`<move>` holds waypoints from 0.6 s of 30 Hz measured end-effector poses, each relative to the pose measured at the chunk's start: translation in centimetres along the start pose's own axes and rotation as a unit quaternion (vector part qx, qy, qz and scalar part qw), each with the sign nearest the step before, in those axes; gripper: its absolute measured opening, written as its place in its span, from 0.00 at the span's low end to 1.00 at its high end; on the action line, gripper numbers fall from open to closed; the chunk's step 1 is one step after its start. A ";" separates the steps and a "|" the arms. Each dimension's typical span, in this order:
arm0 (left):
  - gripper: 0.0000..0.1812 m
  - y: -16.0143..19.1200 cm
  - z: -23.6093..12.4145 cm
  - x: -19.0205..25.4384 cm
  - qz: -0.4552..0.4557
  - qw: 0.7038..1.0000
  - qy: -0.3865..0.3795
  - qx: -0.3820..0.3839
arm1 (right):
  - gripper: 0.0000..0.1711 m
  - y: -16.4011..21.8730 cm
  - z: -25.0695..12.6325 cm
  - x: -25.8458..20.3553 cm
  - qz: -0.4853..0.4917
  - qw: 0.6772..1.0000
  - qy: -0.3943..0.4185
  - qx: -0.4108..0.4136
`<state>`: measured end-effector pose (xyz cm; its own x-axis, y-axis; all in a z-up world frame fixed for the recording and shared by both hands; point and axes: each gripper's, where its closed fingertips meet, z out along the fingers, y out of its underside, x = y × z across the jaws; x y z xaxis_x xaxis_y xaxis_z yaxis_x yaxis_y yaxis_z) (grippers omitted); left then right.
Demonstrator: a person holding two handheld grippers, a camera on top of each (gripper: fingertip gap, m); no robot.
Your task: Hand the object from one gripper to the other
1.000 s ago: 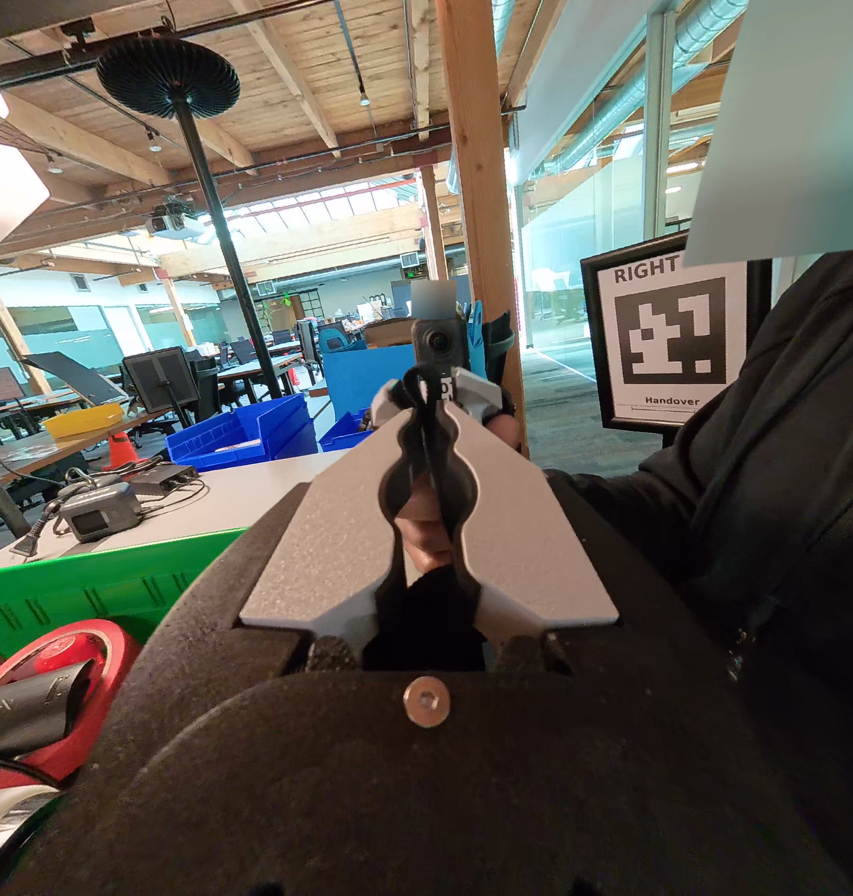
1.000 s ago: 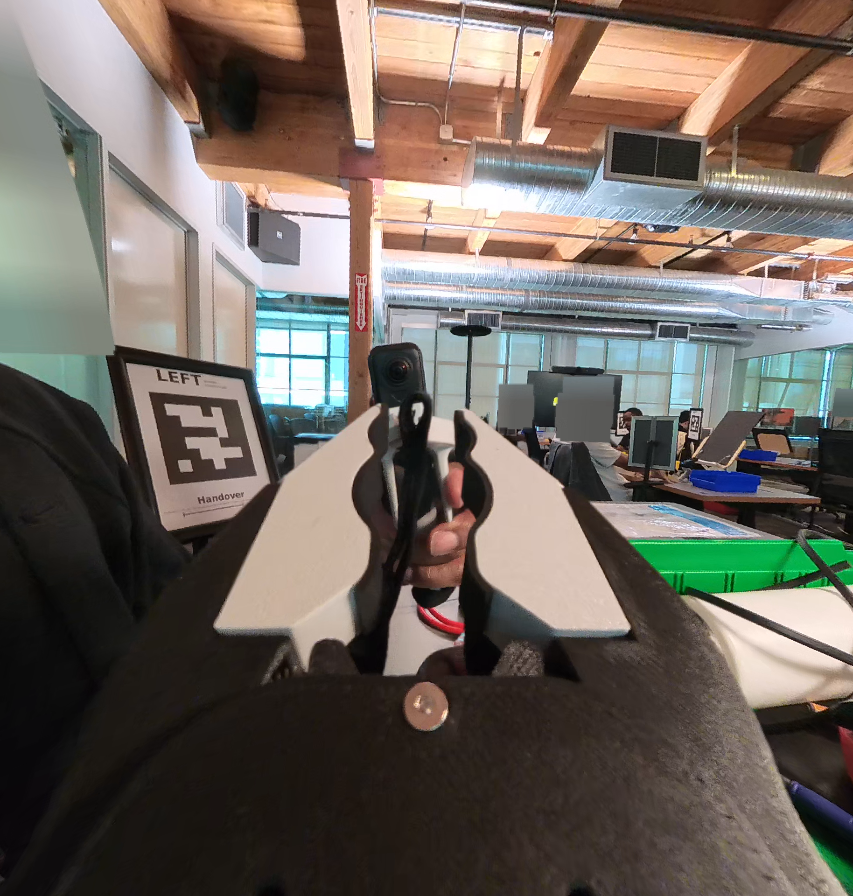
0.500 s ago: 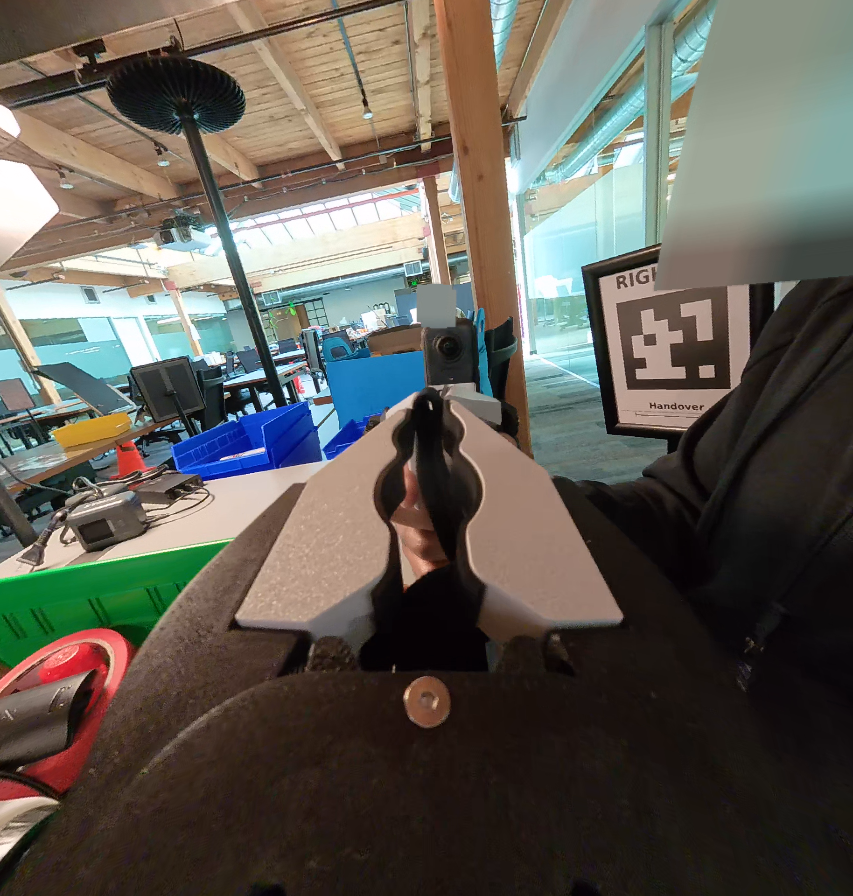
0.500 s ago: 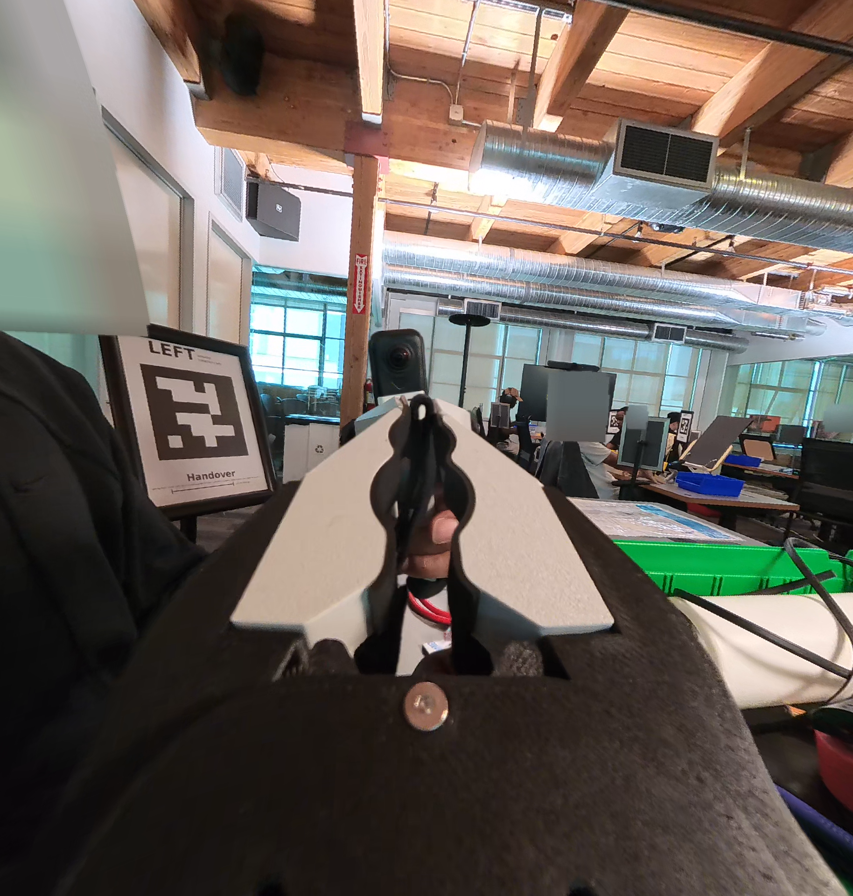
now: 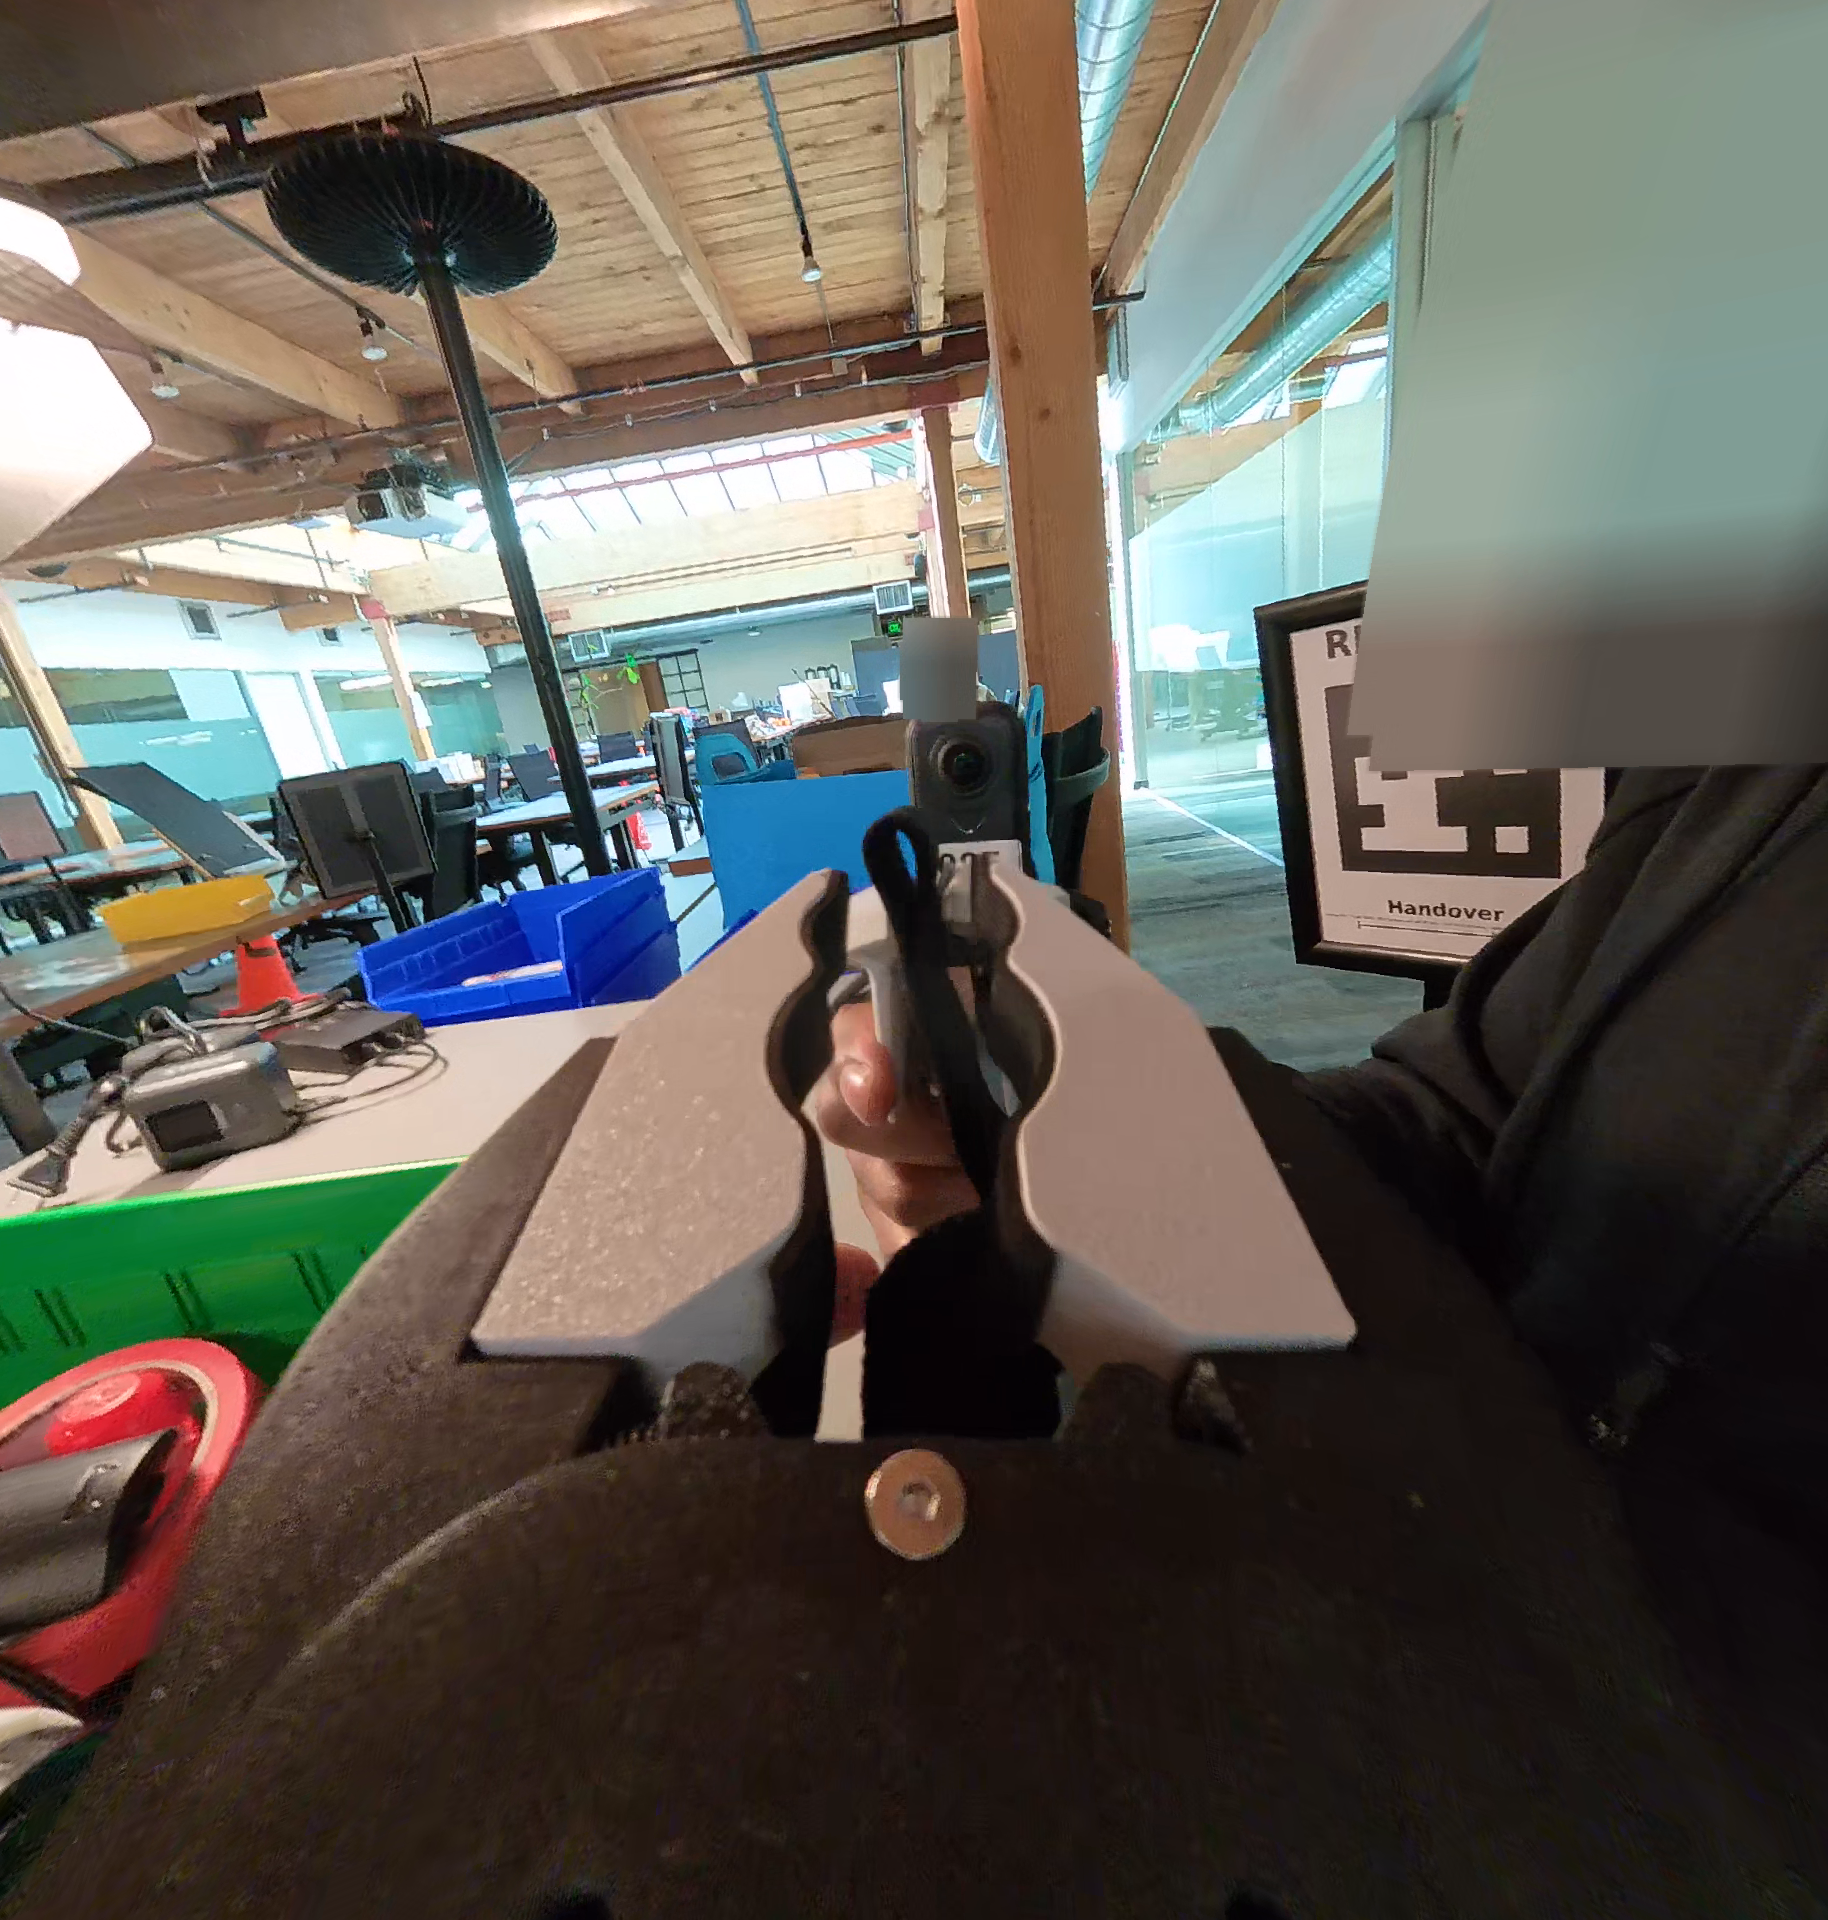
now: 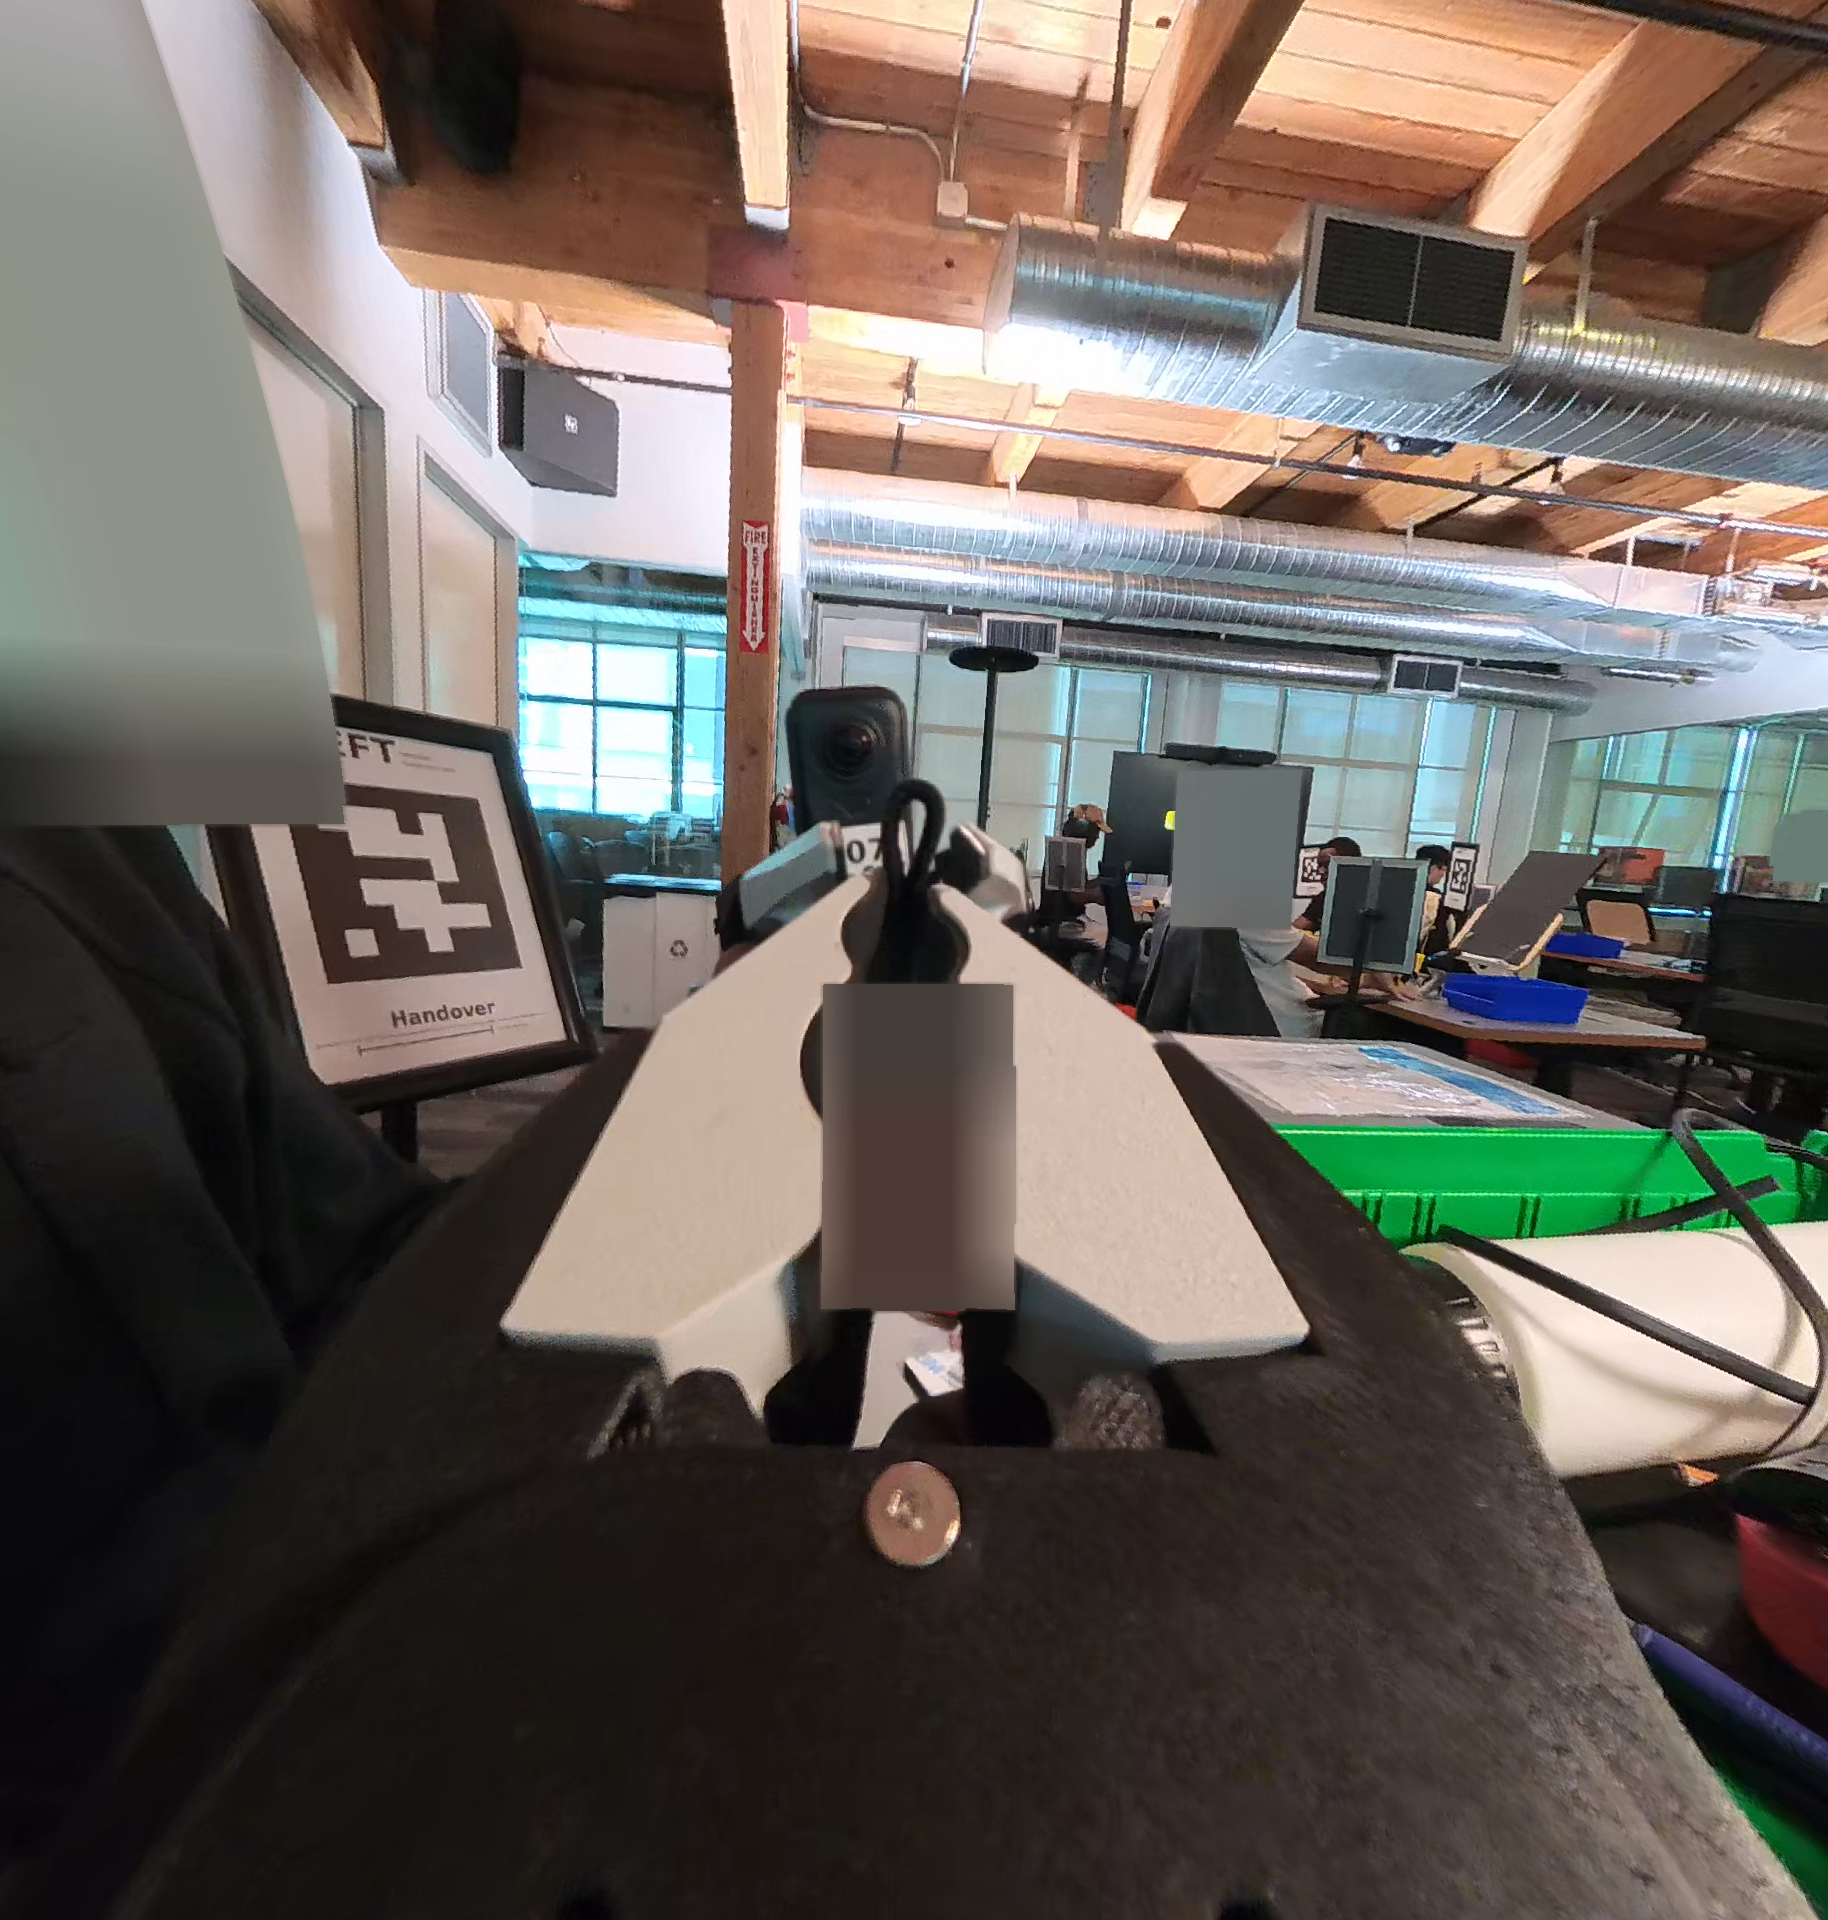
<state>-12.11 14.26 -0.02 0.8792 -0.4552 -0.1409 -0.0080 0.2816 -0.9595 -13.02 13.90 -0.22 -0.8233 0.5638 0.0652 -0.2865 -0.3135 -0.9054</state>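
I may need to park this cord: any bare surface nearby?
Right gripper holds the cord. Bare white table between the grey device and the blue bins. Crowded: around the green bin, with a white roll and black cable.

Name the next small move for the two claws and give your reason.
Probably draw the left claw straight back. Its jaws stand apart around the thin black looped cord, while the right claw is shut on that cord, so the handover looks made.

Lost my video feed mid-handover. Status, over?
Left gripper open. Right gripper shut on black cord loop. Same loop stands between the left fingers. Nothing blocking.
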 end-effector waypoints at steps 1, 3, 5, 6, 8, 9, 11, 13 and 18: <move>0.16 0.2 0.0 -0.2 -0.007 1.000 -0.002 -0.006 | 0.04 -0.3 -0.1 0.1 0.004 1.000 0.001 0.008; 0.17 0.7 0.0 -0.4 -0.017 1.000 -0.004 -0.019 | 0.04 -0.9 -0.4 0.3 0.013 1.000 0.002 0.025; 0.17 1.3 0.1 -0.2 -0.026 0.999 0.005 -0.036 | 0.04 -1.3 -0.6 0.3 0.021 0.999 0.001 0.039; 0.16 1.8 0.2 -0.1 -0.028 0.998 0.006 -0.048 | 0.04 -1.5 -0.7 0.3 0.024 0.999 -0.001 0.044; 0.11 2.8 0.4 0.0 -0.021 0.997 0.008 -0.076 | 0.04 -1.6 -0.7 0.2 0.026 0.998 -0.003 0.049; 0.08 3.1 0.5 0.1 -0.013 0.996 0.009 -0.083 | 0.04 -1.6 -0.7 0.3 0.027 0.998 -0.003 0.049; 0.04 3.0 0.6 0.2 0.000 0.997 0.008 -0.081 | 0.07 -1.6 -0.7 0.3 0.029 0.998 -0.002 0.051; 0.04 2.9 0.6 -0.1 0.001 0.997 0.001 -0.078 | 0.14 -1.5 -0.7 0.5 0.037 0.998 0.002 0.047; 0.04 1.9 0.3 -0.4 0.001 0.999 -0.006 -0.053 | 0.13 -0.2 -0.2 0.8 0.035 0.999 0.009 0.008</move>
<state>-12.30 15.23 -1.73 0.8847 -0.4446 -0.1401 -0.0595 0.1904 -0.9799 -13.48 14.54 -0.10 -0.8326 0.5538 -0.0061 -0.2363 -0.3653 -0.9004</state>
